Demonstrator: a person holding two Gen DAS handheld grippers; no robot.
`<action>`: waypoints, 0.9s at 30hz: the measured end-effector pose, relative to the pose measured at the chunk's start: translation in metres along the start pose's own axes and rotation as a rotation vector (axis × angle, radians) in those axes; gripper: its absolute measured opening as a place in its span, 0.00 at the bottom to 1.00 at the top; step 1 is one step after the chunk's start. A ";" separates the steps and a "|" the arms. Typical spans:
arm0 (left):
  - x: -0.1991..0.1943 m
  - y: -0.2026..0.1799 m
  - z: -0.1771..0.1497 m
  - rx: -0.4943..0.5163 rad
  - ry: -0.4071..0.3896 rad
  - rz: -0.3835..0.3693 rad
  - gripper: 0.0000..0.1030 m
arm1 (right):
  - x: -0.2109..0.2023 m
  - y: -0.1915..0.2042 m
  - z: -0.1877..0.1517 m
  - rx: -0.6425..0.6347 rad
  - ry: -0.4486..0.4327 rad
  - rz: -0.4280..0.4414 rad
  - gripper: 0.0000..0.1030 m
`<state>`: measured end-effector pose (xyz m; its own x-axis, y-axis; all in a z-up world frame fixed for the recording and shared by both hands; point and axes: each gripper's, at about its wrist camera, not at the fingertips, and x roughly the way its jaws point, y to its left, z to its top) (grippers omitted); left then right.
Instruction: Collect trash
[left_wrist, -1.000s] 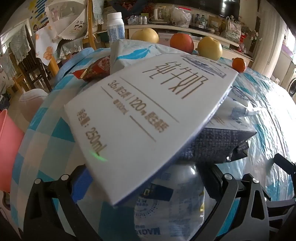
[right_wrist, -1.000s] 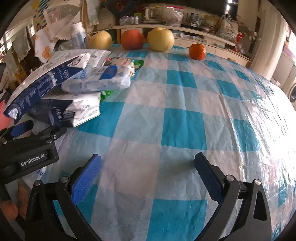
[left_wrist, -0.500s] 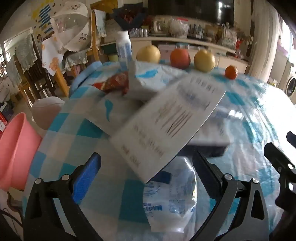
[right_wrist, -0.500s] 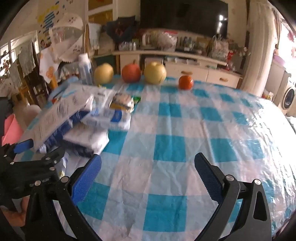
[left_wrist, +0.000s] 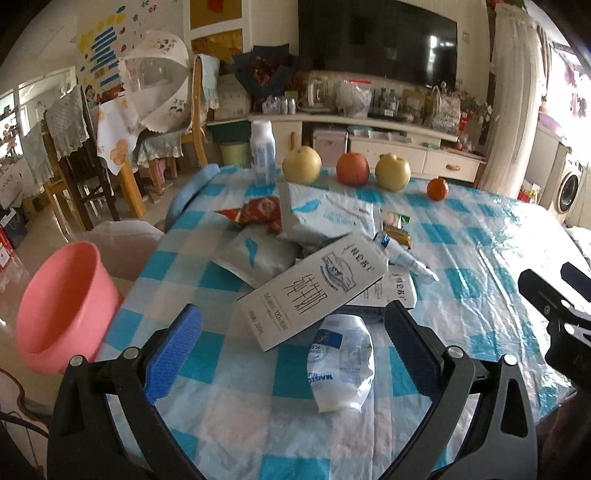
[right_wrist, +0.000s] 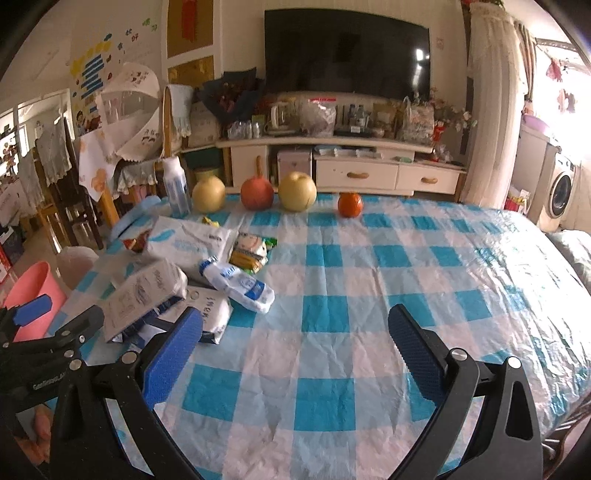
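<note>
A pile of trash lies on the blue-and-white checked tablecloth (left_wrist: 480, 258): a white milk carton (left_wrist: 314, 288) on top, a crumpled white plastic bag (left_wrist: 341, 363) nearest me, white-and-blue packets (left_wrist: 325, 214), a red snack wrapper (left_wrist: 258, 212) and small wrappers (right_wrist: 251, 251). My left gripper (left_wrist: 291, 339) is open and empty, raised just before the carton. My right gripper (right_wrist: 295, 350) is open and empty over bare cloth, right of the pile (right_wrist: 147, 291).
A pink bin (left_wrist: 59, 306) stands off the table's left edge. A white bottle (left_wrist: 263, 153), two pears (left_wrist: 301, 165), an apple (left_wrist: 352, 168) and an orange (left_wrist: 437, 189) line the far edge. Chairs stand at the left.
Both grippers have pulled back and up from the table. The milk carton, which filled the left wrist view, now lies on the pile ahead of the open left fingers.
</note>
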<state>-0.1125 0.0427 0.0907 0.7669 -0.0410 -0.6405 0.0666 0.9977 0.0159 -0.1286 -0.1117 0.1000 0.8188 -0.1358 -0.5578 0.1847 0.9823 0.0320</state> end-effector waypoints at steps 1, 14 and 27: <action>-0.005 0.002 0.000 -0.001 -0.008 -0.002 0.97 | -0.007 0.002 0.002 -0.004 -0.012 -0.003 0.96; -0.063 0.024 0.002 0.000 -0.107 0.004 0.97 | -0.066 0.039 0.010 -0.060 -0.095 0.005 0.96; -0.101 0.040 0.002 -0.005 -0.177 0.012 0.97 | -0.098 0.057 0.008 -0.095 -0.130 0.008 0.96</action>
<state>-0.1863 0.0866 0.1576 0.8678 -0.0381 -0.4955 0.0541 0.9984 0.0181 -0.1938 -0.0435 0.1624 0.8846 -0.1374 -0.4456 0.1305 0.9904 -0.0465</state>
